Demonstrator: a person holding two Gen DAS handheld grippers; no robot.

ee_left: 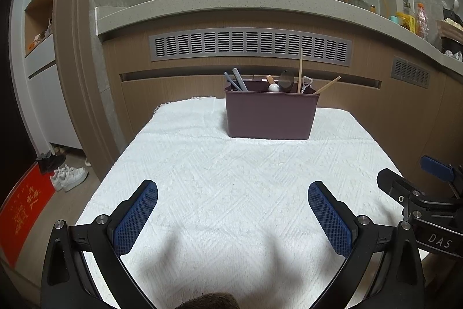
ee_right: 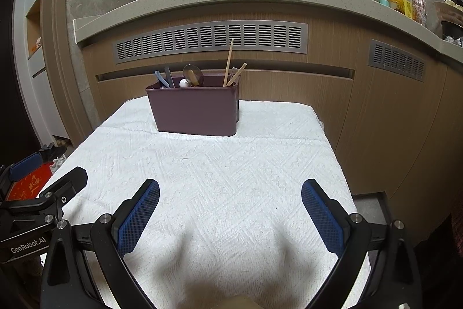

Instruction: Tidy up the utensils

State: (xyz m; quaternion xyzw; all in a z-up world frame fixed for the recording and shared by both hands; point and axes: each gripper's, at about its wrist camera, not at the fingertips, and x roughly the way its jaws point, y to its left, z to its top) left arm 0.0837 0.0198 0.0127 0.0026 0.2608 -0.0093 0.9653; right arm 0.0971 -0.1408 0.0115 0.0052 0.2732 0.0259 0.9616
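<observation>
Nearest, the left tongs (ee_left: 233, 210) and the right tongs (ee_right: 230, 207) hung spread wide over the near part of the tabletop (ee_left: 231, 181), gripping nothing, side by side and well apart from the work. The white textured cloth (ee_right: 220, 173) between them and the far end lay bare. At the far middle stood the maroon caddy (ee_left: 270, 116), upright on the cloth, with the utensils already in it: grey handles (ee_left: 238, 80) at its left end, a dark ladle (ee_left: 286, 80) and a white round-headed piece (ee_left: 273, 88) in the middle, wooden chopsticks (ee_left: 301, 68) at its right end. The likely trouble was in any reach into that crowd: the leaning chopsticks could snag on open tongs, tip the light caddy or drag the cloth.
</observation>
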